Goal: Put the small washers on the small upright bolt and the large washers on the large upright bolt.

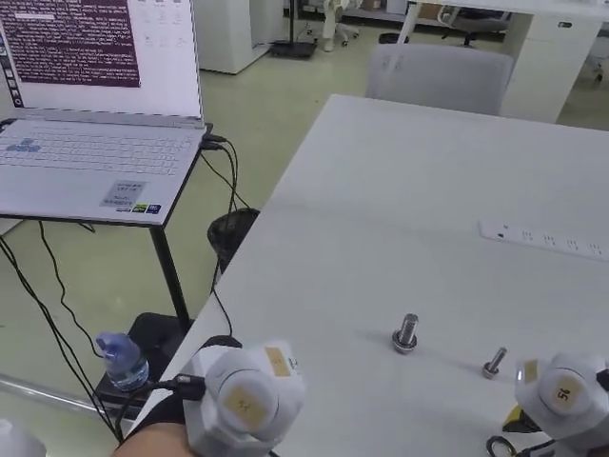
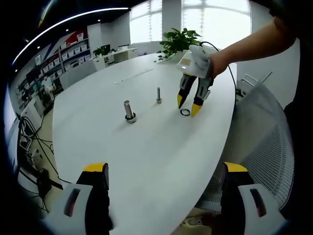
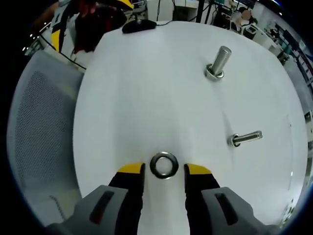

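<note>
A large upright bolt point(image 1: 406, 333) and a small upright bolt point(image 1: 494, 362) stand on the white table point(image 1: 400, 209). In the right gripper view, a large steel washer point(image 3: 164, 165) lies flat on the table. My right gripper point(image 3: 164, 169) is open, with one yellow fingertip on each side of the washer and a gap to each. The large bolt point(image 3: 218, 62) and small bolt point(image 3: 246, 138) stand beyond it. My left gripper point(image 2: 164, 181) is open and holds nothing, above the table's near edge. It looks at the right gripper point(image 2: 188, 105) over the washer point(image 2: 185, 112).
A laptop point(image 1: 95, 152) sits on a black stand left of the table, with cables and a water bottle point(image 1: 122, 360) on the floor below. A white power strip point(image 1: 542, 240) lies at the far right. A grey mesh chair point(image 2: 259, 147) stands by the table edge.
</note>
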`<state>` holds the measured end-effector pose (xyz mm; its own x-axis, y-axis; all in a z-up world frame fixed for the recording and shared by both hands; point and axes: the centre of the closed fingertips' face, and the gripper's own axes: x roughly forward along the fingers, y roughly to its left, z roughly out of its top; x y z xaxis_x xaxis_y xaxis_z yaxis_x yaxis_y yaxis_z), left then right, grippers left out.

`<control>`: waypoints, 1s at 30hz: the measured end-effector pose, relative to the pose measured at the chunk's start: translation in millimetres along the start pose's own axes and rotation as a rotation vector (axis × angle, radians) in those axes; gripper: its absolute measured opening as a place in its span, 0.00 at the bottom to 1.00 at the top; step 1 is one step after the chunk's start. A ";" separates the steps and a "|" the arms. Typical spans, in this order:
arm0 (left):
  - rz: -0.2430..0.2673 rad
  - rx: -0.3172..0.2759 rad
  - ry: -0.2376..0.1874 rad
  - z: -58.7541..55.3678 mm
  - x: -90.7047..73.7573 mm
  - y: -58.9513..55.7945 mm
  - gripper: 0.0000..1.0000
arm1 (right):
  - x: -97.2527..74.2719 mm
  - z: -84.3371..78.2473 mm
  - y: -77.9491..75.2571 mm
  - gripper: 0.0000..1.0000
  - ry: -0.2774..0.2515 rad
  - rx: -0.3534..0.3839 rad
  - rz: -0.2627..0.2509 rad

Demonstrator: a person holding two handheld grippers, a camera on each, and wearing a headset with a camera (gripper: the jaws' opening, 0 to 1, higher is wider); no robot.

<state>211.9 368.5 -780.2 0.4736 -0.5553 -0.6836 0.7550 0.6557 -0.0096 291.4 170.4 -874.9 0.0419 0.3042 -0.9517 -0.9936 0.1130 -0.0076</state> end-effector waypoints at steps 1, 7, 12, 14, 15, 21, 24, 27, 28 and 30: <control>0.000 0.001 0.000 -0.1 -0.2 -0.1 0.96 | 0.1 0.2 0.5 0.32 0.002 -0.003 0.001; 0.000 -0.003 -0.005 -0.1 -1.1 -0.7 0.96 | 1.1 -0.2 0.8 0.25 0.036 0.001 -0.005; 0.001 -0.003 -0.008 1.3 -0.8 -1.9 0.95 | 1.7 -1.5 0.2 0.24 0.069 0.000 -0.009; 0.001 -0.003 -0.008 1.9 -0.9 -2.3 0.94 | 1.3 -2.1 1.3 0.23 0.077 -0.013 -0.012; 0.001 -0.003 -0.009 2.4 -1.5 -2.5 0.94 | 1.1 -2.1 1.0 0.23 0.075 -0.009 -0.014; 0.004 -0.006 -0.018 4.5 -2.8 -3.6 0.93 | 0.3 -2.4 0.6 0.21 0.060 0.008 -0.014; 0.004 -0.007 -0.015 3.9 -3.5 -3.9 0.93 | 0.4 -2.3 0.0 0.21 0.065 0.012 -0.008; 0.006 -0.007 -0.012 2.8 -4.3 -3.4 0.92 | -0.6 -2.1 1.1 0.21 0.066 0.025 -0.003; 0.007 -0.008 -0.012 2.7 -4.6 -3.3 0.92 | -1.6 -1.8 1.8 0.21 0.066 0.029 0.001; 0.008 -0.010 -0.015 2.6 -5.4 -3.6 0.92 | -5.5 -0.2 3.3 0.21 0.067 0.041 0.004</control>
<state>207.8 367.8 -774.6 0.4861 -0.5580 -0.6726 0.7470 0.6648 -0.0117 287.9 168.9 -869.7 0.0291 0.2414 -0.9700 -0.9885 0.1511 0.0079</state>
